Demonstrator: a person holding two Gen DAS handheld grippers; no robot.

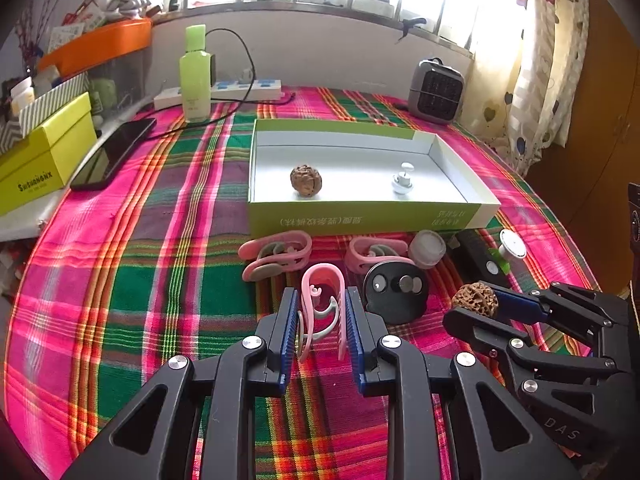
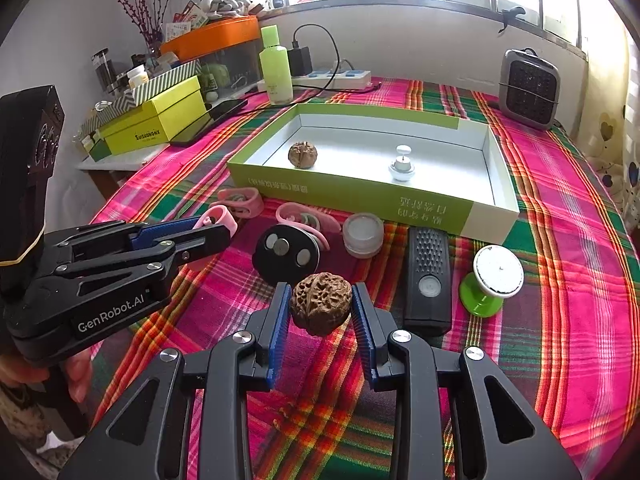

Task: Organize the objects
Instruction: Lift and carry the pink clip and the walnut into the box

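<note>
My right tongs [image 2: 320,312] are clamped on a bumpy walnut [image 2: 321,309], held up over the tabletop [image 2: 560,300]. My left tongs [image 1: 322,312] pinch a pink clip [image 1: 322,300]. The green box [image 2: 360,196] already has one walnut [image 2: 303,154] and a small white knob [image 2: 402,166] inside. Two more pink clips [image 1: 276,254], a round black disc [image 2: 287,255], a little jar [image 2: 363,235] and other bits wait outside, so I think there's lots left.

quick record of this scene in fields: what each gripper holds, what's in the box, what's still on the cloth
left gripper: shut on pink clip
right gripper: shut on walnut
green box: open, holds second walnut and a small white knob
still on cloth: two pink clips, black disc, clear jar, black remote, green-and-white knob
</note>
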